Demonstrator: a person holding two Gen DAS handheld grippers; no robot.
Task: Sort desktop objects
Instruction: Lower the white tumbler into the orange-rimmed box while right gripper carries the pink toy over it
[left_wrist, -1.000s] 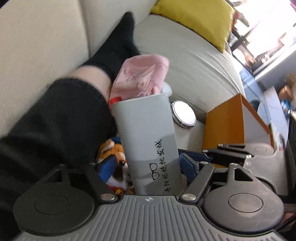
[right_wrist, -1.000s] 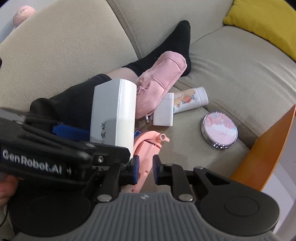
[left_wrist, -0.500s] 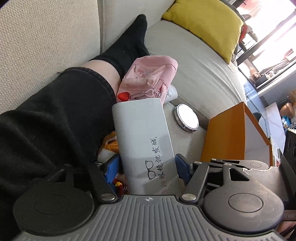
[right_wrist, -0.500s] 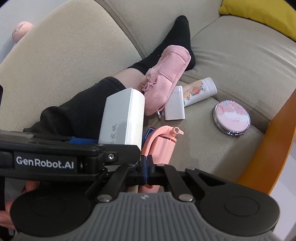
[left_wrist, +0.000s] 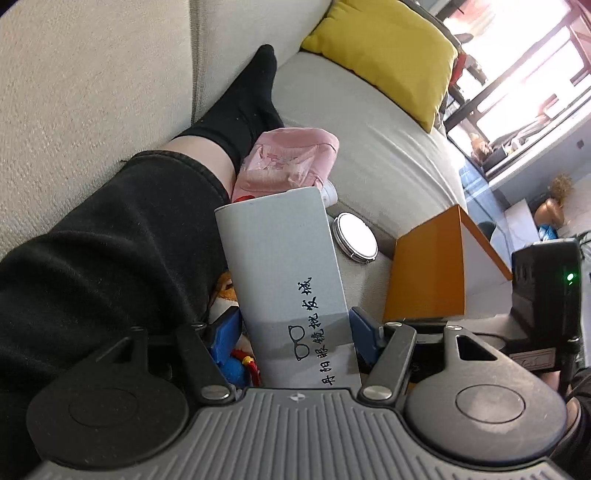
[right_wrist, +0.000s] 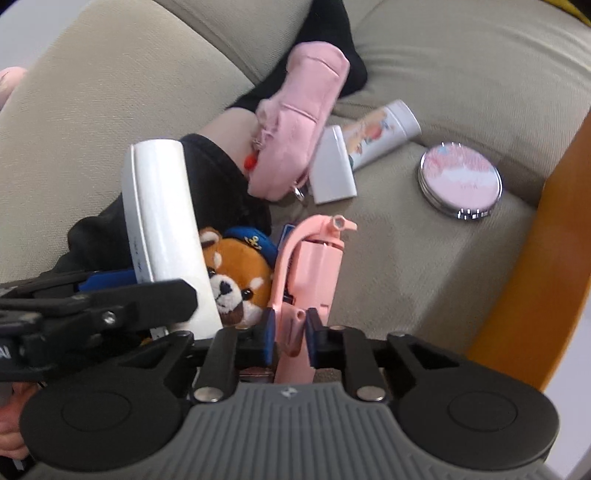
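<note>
Right wrist view: right tongs (right_wrist: 290, 338) are pinching the pink toy extinguisher (right_wrist: 314, 266), having just widened slightly, its long axis running away along the fingers. Left tongs (left_wrist: 295, 332), jaws just narrowed, are clamping the white glasses case (left_wrist: 284, 266) upright; orange box (left_wrist: 428, 266) is sitting beyond, right, on the sofa (left_wrist: 369, 147).

A beige sofa (left_wrist: 369, 122) fills both views, its backrest rising at the left. A yellow cushion (left_wrist: 388, 51) leans at the far end of the seat. A person's leg (left_wrist: 110, 236) in dark trousers and a black sock (left_wrist: 247, 107) stretches along the seat beside the backrest.
</note>
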